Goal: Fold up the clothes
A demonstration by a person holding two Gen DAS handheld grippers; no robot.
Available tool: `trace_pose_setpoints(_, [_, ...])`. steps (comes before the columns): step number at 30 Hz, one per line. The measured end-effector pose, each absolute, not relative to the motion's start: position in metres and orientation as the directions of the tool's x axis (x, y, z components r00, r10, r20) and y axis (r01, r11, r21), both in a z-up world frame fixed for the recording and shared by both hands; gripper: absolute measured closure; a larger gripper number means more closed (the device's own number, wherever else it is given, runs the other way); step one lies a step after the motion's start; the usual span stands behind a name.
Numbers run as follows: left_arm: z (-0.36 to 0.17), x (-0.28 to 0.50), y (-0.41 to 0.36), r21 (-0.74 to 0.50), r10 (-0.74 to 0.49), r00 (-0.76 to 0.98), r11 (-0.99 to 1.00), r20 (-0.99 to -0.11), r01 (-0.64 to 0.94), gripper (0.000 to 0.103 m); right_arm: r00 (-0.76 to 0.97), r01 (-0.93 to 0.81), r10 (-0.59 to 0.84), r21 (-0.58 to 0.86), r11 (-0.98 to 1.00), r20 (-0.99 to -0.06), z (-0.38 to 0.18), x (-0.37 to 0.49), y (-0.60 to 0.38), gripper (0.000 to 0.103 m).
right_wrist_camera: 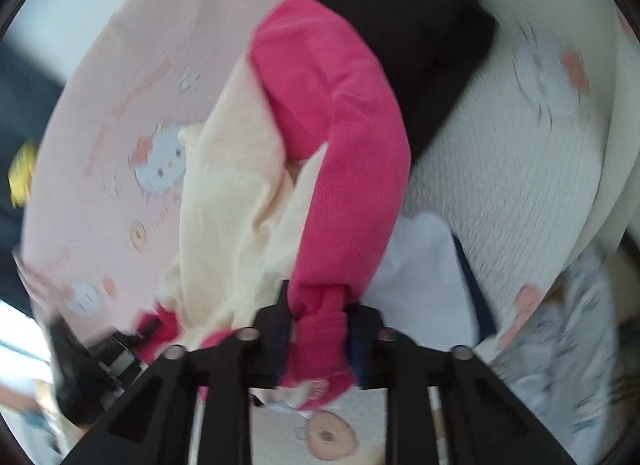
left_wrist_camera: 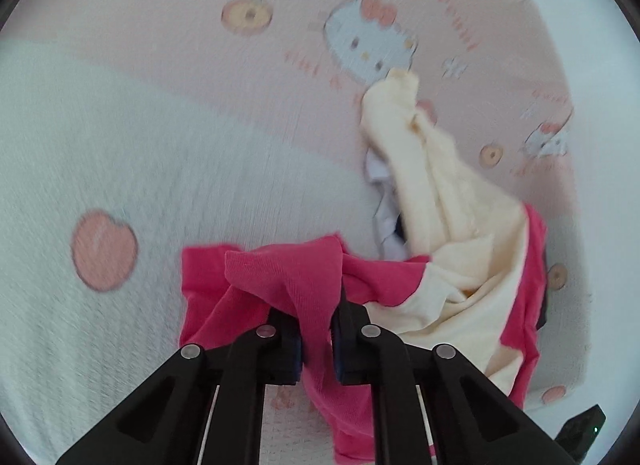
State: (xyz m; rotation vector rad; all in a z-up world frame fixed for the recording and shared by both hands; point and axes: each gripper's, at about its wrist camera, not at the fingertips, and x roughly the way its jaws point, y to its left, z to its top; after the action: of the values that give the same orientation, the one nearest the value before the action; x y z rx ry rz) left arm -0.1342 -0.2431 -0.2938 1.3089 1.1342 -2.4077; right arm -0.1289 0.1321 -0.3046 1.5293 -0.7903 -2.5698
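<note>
A pink and cream garment [left_wrist_camera: 460,265] lies bunched on a pink and white cartoon-print bedsheet [left_wrist_camera: 200,105]. My left gripper [left_wrist_camera: 316,329] is shut on a fold of its pink fabric, which hangs down between the fingers. In the right wrist view the same garment [right_wrist_camera: 332,137] stretches up and away from my right gripper [right_wrist_camera: 318,345], which is shut on a rolled pink part with a ribbed end. The cream part [right_wrist_camera: 228,201] hangs to the left of the pink roll.
A black garment [right_wrist_camera: 416,49] lies beyond the pink one. White cloth [right_wrist_camera: 416,277] and a pale printed piece [right_wrist_camera: 568,349] lie at the right. White and dark cloth [left_wrist_camera: 386,209] peeks from under the cream part. The bed edge [left_wrist_camera: 576,225] runs at the right.
</note>
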Motion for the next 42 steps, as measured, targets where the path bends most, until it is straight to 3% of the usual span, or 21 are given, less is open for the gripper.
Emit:
trace_pose_setpoints(7, [-0.231, -0.12, -0.267, -0.538, 0.099, -0.721, -0.737, -0.685, 0.41, 0.095, -0.547, -0.067, -0.321, 0.422, -0.904, -0.773, -0.251, -0.128, 0.095, 0.089])
trace_pose_setpoints(14, [-0.191, -0.103, -0.29, -0.532, 0.003, -0.801, -0.748, -0.599, 0.396, 0.095, -0.528, 0.014, -0.368, 0.425, -0.905, -0.765, -0.237, -0.112, 0.061, 0.089])
trace_pose_setpoints(29, [-0.223, -0.042, -0.345, -0.486, -0.073, -0.748, -0.719, -0.659, 0.498, 0.098, -0.392, 0.09, -0.359, 0.353, -0.931, -0.847, -0.276, -0.083, 0.01, 0.089])
trace_pose_setpoints(41, [-0.24, -0.041, -0.343, -0.542, 0.096, -0.732, -0.738, -0.674, 0.402, 0.098, -0.364, 0.047, -0.267, 0.269, -0.962, -0.892, -0.288, -0.08, 0.006, 0.088])
trace_pose_setpoints(42, [-0.241, -0.041, -0.342, -0.553, 0.121, -0.729, -0.737, -0.674, 0.389, 0.098, -0.363, 0.035, -0.248, 0.253, -0.967, -0.898, -0.289, -0.08, 0.008, 0.081])
